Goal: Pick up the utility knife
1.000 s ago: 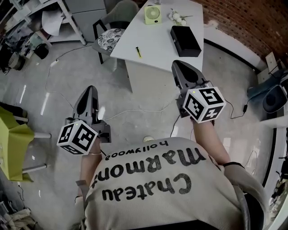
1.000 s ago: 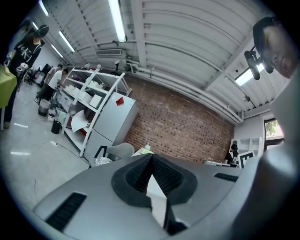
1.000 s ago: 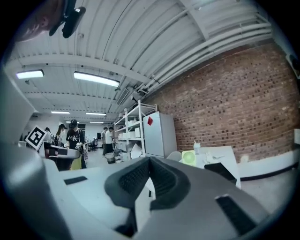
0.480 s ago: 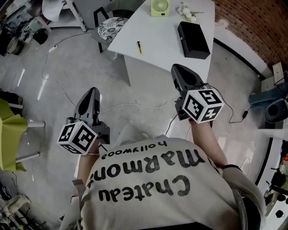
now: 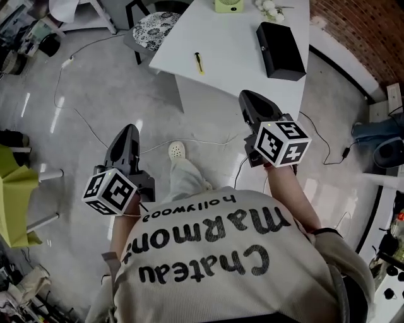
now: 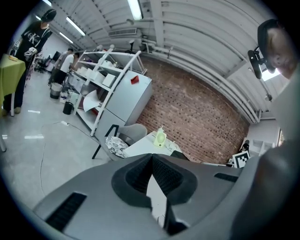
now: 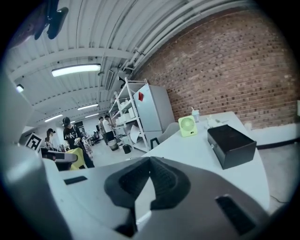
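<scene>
You hold both hand-held grippers out in front of your chest, short of the worktop. Your left hand-held gripper hangs over the grey floor. Its jaws are closed tip to tip, and nothing sits between them. Your right hand-held gripper sits just short of the worktop's front edge, and its jaws are likewise pressed together and empty.

The utility knife, a small yellow-and-black item, lies flat on the white worktop towards its left front part. It is well apart from both grippers and untouched.

A black box rests on the right side of the worktop. A green fan stands at its far edge. A chair with a patterned seat stands beside the worktop's left corner. Your shoe shows on the floor between the two grippers.
</scene>
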The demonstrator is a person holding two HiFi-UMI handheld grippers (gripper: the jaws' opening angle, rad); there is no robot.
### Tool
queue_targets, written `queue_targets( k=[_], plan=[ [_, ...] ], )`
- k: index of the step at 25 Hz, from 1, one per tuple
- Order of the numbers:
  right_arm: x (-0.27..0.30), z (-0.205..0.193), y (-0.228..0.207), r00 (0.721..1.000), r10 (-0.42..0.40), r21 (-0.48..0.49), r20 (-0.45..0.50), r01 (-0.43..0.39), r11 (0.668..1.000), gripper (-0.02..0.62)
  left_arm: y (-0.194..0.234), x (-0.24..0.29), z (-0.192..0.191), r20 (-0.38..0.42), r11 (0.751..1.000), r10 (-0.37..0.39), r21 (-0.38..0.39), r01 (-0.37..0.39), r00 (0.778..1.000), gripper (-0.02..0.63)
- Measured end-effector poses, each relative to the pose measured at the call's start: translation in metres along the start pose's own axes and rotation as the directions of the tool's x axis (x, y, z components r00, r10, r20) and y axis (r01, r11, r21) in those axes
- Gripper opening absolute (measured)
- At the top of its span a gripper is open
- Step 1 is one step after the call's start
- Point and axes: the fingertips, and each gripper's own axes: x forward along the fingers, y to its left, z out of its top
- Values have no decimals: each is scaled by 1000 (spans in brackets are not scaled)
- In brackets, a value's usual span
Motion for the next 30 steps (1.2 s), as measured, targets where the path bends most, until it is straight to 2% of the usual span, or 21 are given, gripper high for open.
queue_targets(
  k=[7, 18, 24, 30],
  plan=[
    [59, 27, -13, 999, -32, 19, 5, 32, 999, 3, 24, 60, 42, -5, 999, -32, 19, 32, 999, 2],
    [155, 91, -20, 994, -82, 45, 68, 79, 996, 3, 65, 150, 141, 31, 992, -104, 77, 102, 994, 2],
    [197, 88, -30, 989, -140, 66, 38, 137, 988, 3, 89, 188, 169, 17, 987, -134, 92, 132, 991, 2],
    [225, 61, -40, 982, -190, 95, -26, 191, 977, 3, 118, 208, 182, 4, 986, -136, 95, 135, 991, 2]
  ],
)
